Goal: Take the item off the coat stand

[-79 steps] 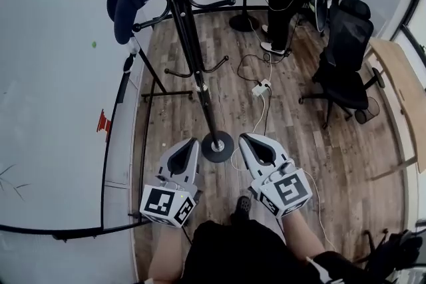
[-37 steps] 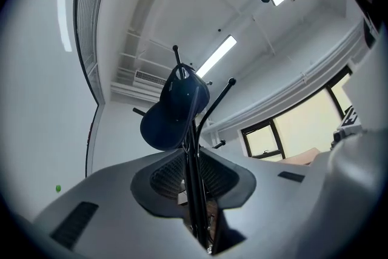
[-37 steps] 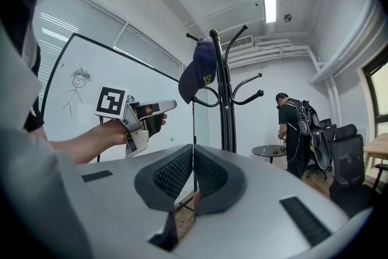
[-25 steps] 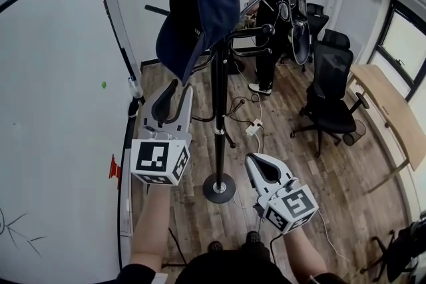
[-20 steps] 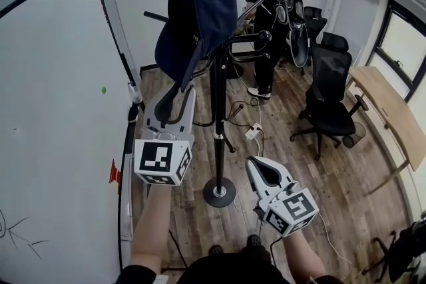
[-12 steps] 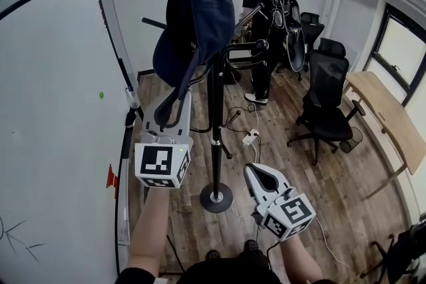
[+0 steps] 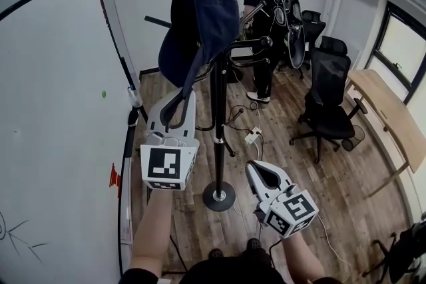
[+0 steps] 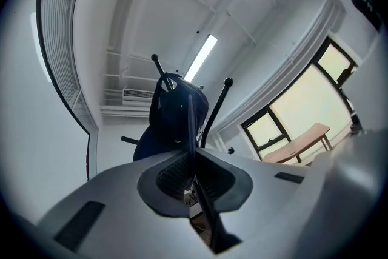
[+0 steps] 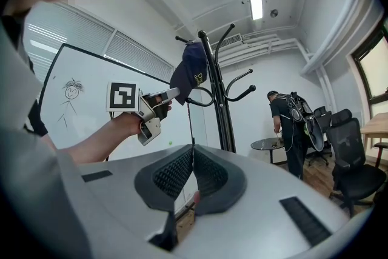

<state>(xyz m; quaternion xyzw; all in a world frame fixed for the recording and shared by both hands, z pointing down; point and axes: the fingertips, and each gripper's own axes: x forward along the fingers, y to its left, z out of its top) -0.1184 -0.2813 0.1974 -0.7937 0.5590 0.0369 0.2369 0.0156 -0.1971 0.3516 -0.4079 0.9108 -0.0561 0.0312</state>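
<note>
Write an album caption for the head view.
Left tool, its jaws just closing on the brim of a navy cap hung on a coat stand; right tool shut below.

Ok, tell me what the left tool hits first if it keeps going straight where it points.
The blue cap: its brim is already between the jaws of the left tool, which have just been closing on it, and the crown hangs right ahead on the coat stand.

A navy cap (image 7: 206,10) is shown hung from an upper hook of the black coat stand (image 7: 217,130). Its brim is directed downward, close beside the upright pole.
</note>
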